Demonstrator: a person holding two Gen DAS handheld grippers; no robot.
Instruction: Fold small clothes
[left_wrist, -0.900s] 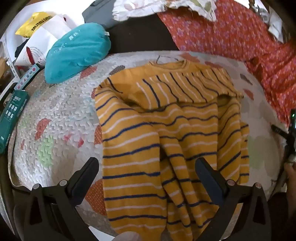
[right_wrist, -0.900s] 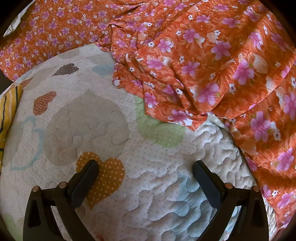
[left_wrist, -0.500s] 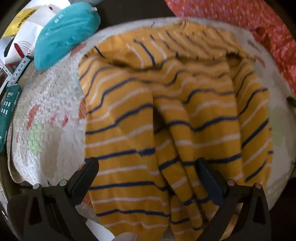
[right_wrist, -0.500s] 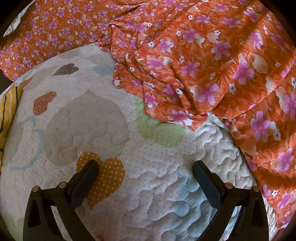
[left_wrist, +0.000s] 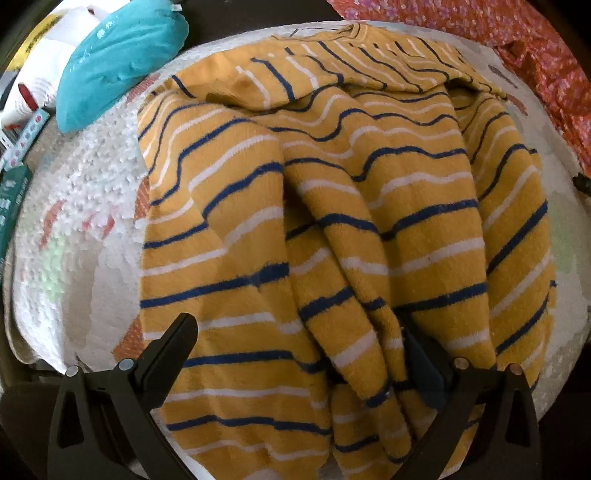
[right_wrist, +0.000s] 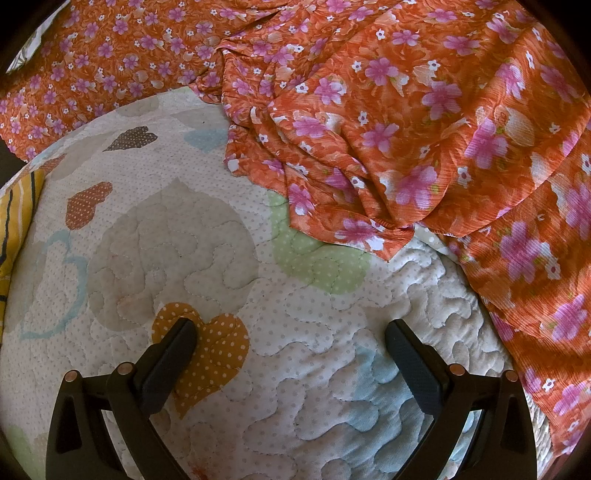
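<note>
left wrist view: we point our left tongs (left_wrist: 299, 350) steeply down over the mustard-yellow knit garment with navy and white stripes (left_wrist: 332, 221), their black fingers spread wide. the left finger (left_wrist: 173, 347) sits over the garment's near left part; the right finger (left_wrist: 421, 365) is partly tucked behind a raised fold of the cloth, and we cannot tell whether it touches it. nothing is pinched between them. the garment lies rumpled on the white quilted bed cover with coloured heart patches (left_wrist: 74, 206), near its middle, neckline at the far end. a teal padded pouch (left_wrist: 118, 62) rests beyond the garment's far left corner.

right wrist view: our right tongs (right_wrist: 291, 350) tilt down over bare quilt, fingers spread wide and empty, well apart from the garment, whose edge shows at far left. an orange cloth with pink flowers (right_wrist: 406, 129) is bunched beyond them.
</note>
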